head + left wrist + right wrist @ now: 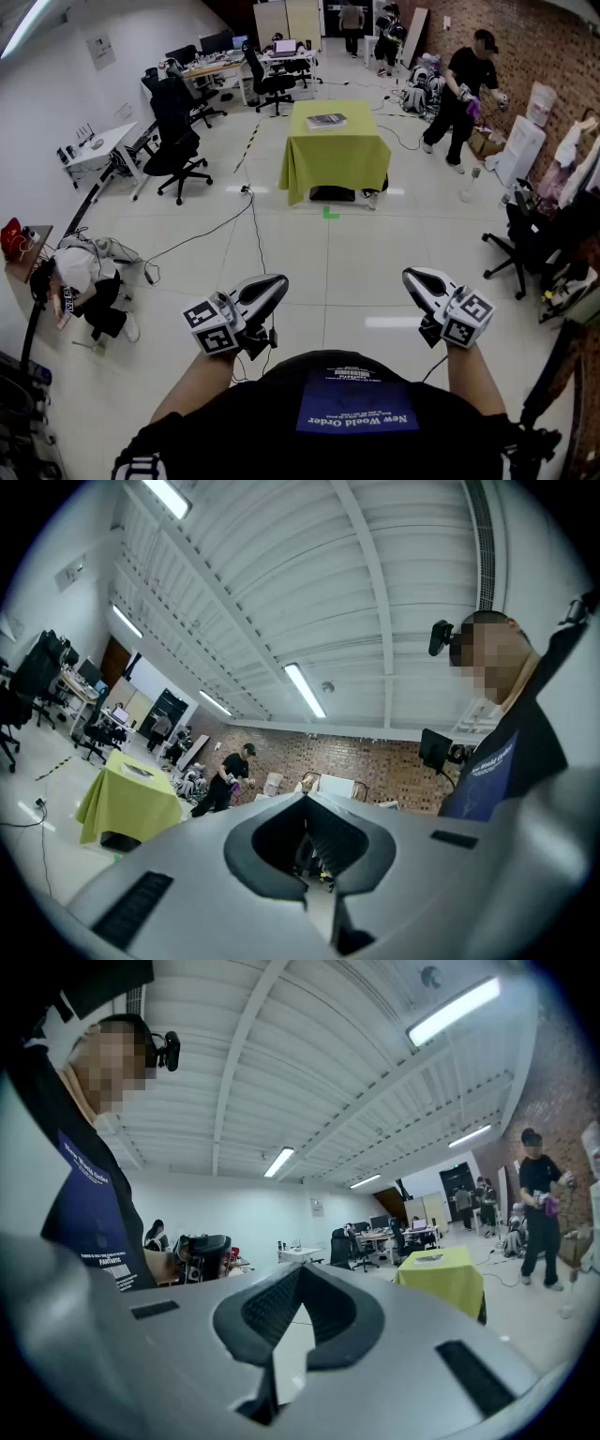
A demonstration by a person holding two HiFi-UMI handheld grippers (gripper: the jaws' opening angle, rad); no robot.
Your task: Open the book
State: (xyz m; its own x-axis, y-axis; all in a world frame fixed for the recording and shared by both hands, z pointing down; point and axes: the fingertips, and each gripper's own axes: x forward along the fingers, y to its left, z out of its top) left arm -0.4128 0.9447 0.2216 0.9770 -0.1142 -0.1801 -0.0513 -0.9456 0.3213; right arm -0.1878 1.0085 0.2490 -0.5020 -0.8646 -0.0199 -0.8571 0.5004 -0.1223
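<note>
Both held low in front of my chest. Left gripper [275, 282], grey-and-black shell: jaws together, nothing between them. Right gripper [413, 276], same make: jaws together too, empty. The thin grey-covered book [326, 121] lies flat on the square table [333, 159] draped in yellow-green cloth, well apart from both grippers across the pale tiled floor [356, 253].

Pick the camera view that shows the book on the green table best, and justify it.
The head view: it looks down on the book, whole, atop the table. Both gripper views show the book only as a tiny, distant sliver.
</note>
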